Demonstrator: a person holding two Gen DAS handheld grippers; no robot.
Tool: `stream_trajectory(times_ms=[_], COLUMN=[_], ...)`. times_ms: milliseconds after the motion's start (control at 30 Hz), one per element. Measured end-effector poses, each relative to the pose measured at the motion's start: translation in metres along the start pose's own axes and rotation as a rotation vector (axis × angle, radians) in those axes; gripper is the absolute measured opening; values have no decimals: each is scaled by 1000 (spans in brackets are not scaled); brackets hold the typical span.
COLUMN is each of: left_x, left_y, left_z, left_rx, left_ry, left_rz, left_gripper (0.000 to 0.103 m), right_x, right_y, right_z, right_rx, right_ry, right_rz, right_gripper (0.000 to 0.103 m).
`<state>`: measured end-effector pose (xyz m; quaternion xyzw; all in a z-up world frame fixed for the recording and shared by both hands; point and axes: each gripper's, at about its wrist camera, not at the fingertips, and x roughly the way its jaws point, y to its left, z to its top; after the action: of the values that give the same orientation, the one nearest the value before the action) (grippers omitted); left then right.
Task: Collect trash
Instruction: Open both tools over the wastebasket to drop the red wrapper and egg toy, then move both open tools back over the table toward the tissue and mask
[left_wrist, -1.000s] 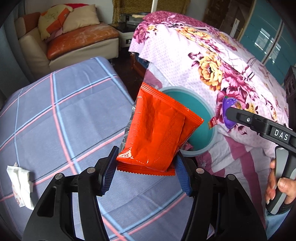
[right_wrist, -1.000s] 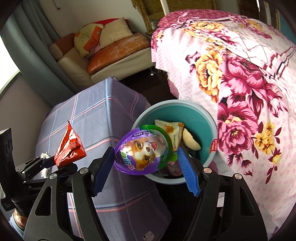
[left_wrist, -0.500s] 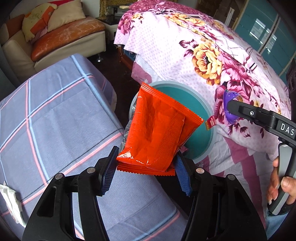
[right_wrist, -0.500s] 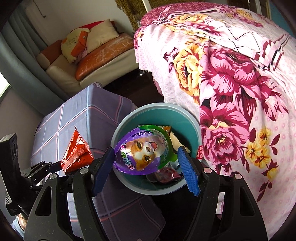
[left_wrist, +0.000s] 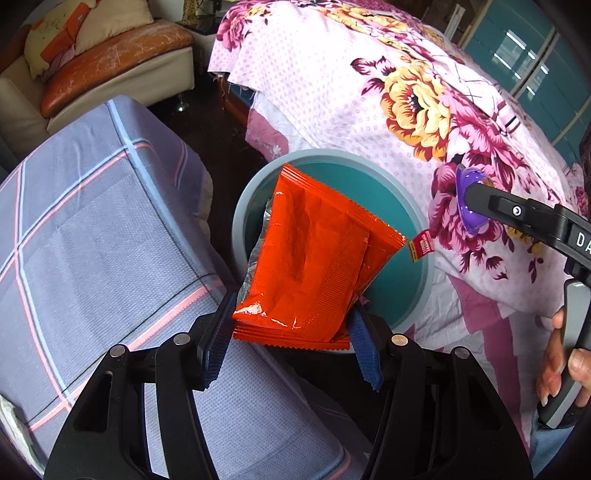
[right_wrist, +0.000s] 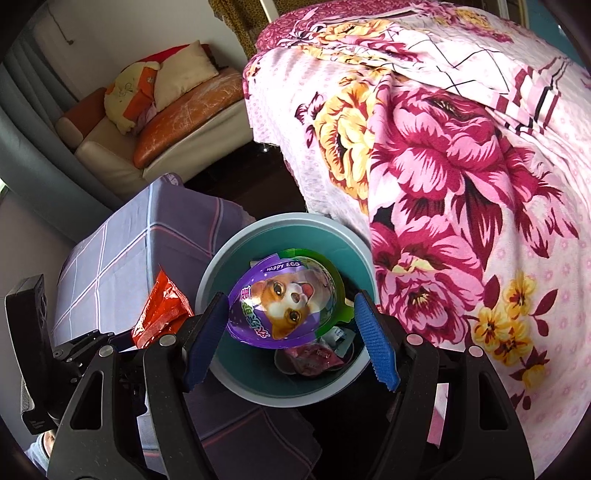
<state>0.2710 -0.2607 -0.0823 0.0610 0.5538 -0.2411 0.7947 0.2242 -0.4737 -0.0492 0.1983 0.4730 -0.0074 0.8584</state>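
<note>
My left gripper (left_wrist: 291, 339) is shut on an orange snack bag (left_wrist: 314, 258) and holds it over the near rim of the teal bin (left_wrist: 391, 192). My right gripper (right_wrist: 290, 338) is over the bin (right_wrist: 354, 254). The purple Happy Egg package (right_wrist: 284, 302) sits tilted between its blue pads; its right edge is apart from the right pad. The bin holds several wrappers (right_wrist: 314, 358). The orange bag (right_wrist: 159, 314) also shows at the left of the right wrist view, and the purple package (left_wrist: 467, 199) at the right of the left wrist view.
A table with a blue plaid cloth (left_wrist: 92, 229) stands left of the bin. A bed with a pink floral cover (left_wrist: 406, 92) rises right of it. A sofa with cushions (left_wrist: 110, 59) is at the back. A white paper scrap (left_wrist: 11, 421) lies on the cloth's near left edge.
Both grippers have moved toward the bin and now hang over it. The purple package has tilted and the right gripper's jaws have widened.
</note>
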Motion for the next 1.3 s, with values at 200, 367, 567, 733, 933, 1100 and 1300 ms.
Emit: stream_trajectory(times_ms=[200,367,567,733,933,1100,1300], left_x=[8,6,0,-7,-13,-16,-25], left_y=[-7,-8,2,14,27,36,46], left_z=[7,7,4,0,-5,-10,-16], left_rx=[13,8,-28,-66,-98,-115,-129], left_ry=[8,-10,-11,-21,-31,-30,-44], left_rz=[-10,3,6,-1,-6,-9,-7], left_gripper=[63,86,86,86,86,86,86], right_x=[1,0,6,12,18,26,28], right_y=[-5,-5,-1,8,19,31,42], right_z=[3,5,5,4,5,5,2], right_rx=[5,-2,-11,-27,-49,-63,-65], right_ry=[-1,-2,11,27,45,73,95], right_rz=[-15,-20,-24,-28,-30,-32,-42], right_gripper=[67,67,67,67,67,77,81])
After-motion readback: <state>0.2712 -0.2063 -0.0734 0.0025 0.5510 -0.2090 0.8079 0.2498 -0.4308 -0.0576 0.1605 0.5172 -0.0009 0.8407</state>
